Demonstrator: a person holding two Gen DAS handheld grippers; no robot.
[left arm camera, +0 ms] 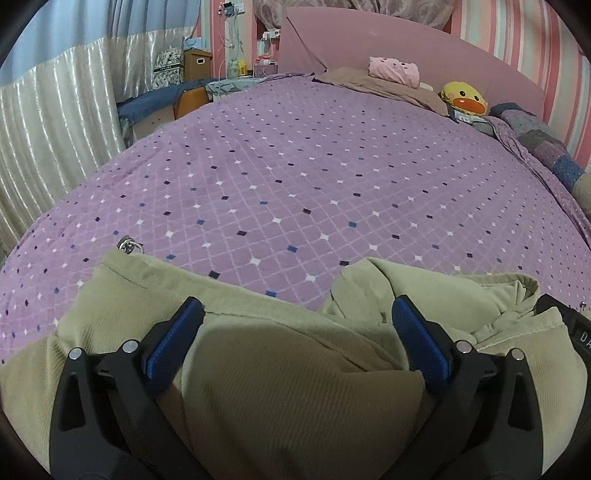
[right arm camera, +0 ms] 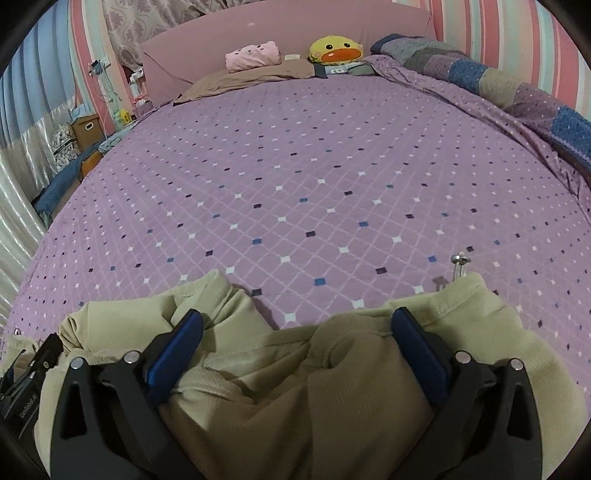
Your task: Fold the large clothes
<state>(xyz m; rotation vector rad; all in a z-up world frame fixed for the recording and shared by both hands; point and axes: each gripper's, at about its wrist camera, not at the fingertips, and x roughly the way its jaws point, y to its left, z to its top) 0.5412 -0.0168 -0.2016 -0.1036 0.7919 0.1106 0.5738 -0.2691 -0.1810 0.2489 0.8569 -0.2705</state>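
Both wrist views sit low at the foot edge of the purple diamond-patterned bed [left arm camera: 295,177] [right arm camera: 295,177], facing its pink headboard [left arm camera: 369,48] [right arm camera: 280,33].

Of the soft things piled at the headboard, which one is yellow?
The duck plush with the orange beak. The folded item beside it is pink, and the pillow beneath that is brown.
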